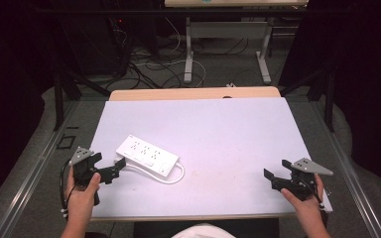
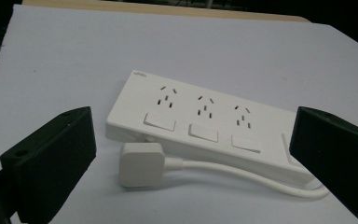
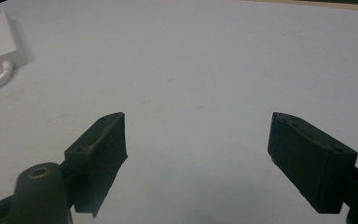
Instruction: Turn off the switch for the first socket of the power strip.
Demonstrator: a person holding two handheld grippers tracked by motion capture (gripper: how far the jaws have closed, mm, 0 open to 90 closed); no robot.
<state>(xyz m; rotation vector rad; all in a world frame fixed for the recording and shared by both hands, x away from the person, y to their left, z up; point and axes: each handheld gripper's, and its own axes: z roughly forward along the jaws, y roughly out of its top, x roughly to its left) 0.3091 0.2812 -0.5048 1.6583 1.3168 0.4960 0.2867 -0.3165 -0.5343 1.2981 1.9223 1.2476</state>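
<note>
The left gripper [image 2: 186,158] has its jaws spread as wide as they go, with nothing pinched between them. Looking along them in the left gripper view, the white plug [image 2: 142,164] lies on the table in the gap, closer to the left jaw, and the power strip [image 2: 200,123] sits just behind it. The plug's cord [image 2: 242,172] curls off to the right and back into the strip's end.

From above, this gripper [image 1: 110,168] sits at the near left of the white table [image 1: 228,129], just beside the near end of the power strip [image 1: 146,154], which lies at an angle, left of centre. The cord [image 1: 176,177] loops out on its near right side.

The right gripper [image 1: 278,179] rests at the near right corner, well apart from the strip, jaws also wide and empty [image 3: 196,158], over bare table.

The job in hand looks to be picking up the plug. To do it well, I'd say the left gripper should come in low and square, centre the plug body between the pads and not the cord, and close firmly on its flat sides. The strip is light and may slide, so the idle right gripper could steady it.
</note>
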